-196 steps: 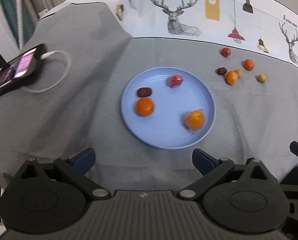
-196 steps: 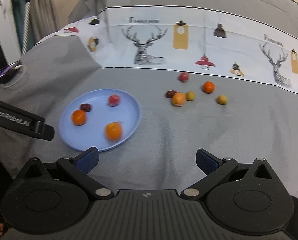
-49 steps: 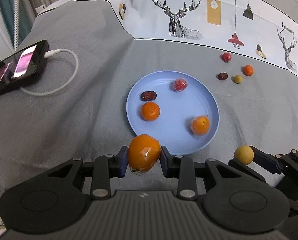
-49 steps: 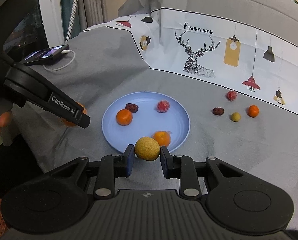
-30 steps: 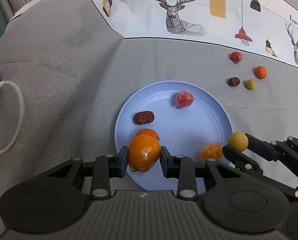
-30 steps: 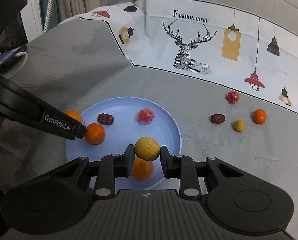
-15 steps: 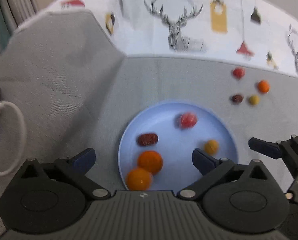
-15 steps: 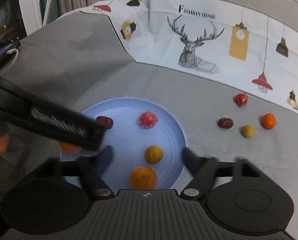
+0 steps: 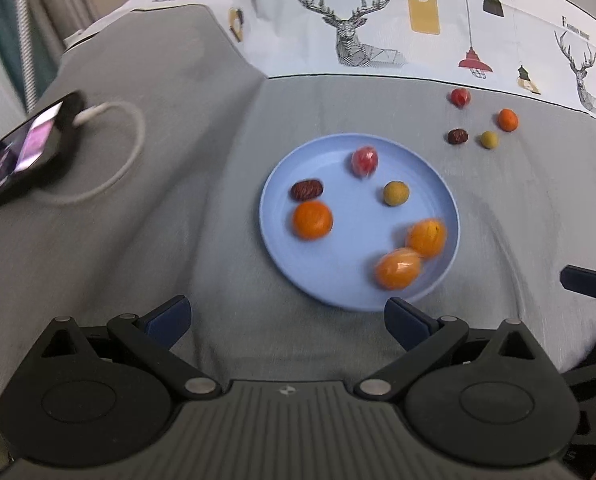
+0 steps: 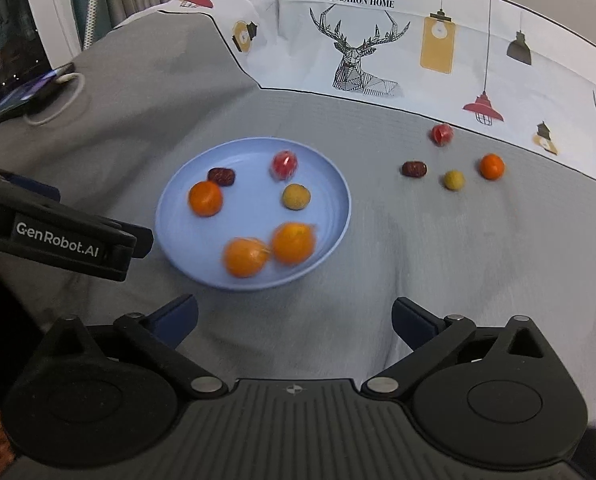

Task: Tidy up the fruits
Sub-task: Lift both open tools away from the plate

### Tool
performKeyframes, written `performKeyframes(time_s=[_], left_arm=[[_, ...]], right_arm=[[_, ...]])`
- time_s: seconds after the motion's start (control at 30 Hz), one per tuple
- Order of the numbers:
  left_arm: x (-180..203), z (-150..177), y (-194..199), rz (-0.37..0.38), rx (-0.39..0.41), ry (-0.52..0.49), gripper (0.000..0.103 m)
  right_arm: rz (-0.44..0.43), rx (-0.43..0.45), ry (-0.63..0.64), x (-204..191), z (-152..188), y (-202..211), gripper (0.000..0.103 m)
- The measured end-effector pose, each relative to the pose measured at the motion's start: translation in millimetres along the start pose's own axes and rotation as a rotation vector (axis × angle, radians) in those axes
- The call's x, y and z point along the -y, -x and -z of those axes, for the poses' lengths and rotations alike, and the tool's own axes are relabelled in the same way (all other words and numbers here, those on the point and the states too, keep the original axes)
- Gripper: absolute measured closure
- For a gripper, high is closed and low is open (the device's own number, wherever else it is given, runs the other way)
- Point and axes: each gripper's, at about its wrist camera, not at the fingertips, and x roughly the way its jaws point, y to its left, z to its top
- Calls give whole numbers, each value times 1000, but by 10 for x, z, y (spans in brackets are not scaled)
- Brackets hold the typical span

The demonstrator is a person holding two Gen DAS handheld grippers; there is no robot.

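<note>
- Left claw [image 9: 286,318] gapes wide, empty, just short of the blue plate [image 9: 282,248]'s near rim.
- Right claw [image 10: 294,316], its jaws just opened, holds nothing.
- Wrapped orange [image 9: 398,268] lies in the plate, long axis slanting up-right, touching another orange [image 9: 427,237].
- Yellow fruit [image 10: 296,197] sits mid-plate.

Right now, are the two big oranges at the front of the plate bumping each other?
Cannot tell. In both wrist views the two big oranges on the plate overlap, but they are blurred.

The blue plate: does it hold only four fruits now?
No, the blue plate holds six: three orange fruits, a red one, a dark date and a yellowish ball.
</note>
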Motion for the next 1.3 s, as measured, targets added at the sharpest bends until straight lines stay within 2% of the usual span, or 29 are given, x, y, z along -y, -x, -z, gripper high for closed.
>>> performKeyframes(time_s=[0.17,0.37,0.67,1.03,1.3], left_arm=[[-41,173,207,-9,3,44,0],[-21,279,460,-34,48,40,0],[50,358,682,-35,92,38,0],[28,373,737,-38,102,38,0],[8,353,716,-40,95,40,0]], right_arm=[[15,52,8,-109,100,249,1],[28,118,5,-138,187,494,1],[34,162,4,-150,284,694,1],[36,170,10,-188,302,732,1],[33,136,-8,-158,265,675,1]])
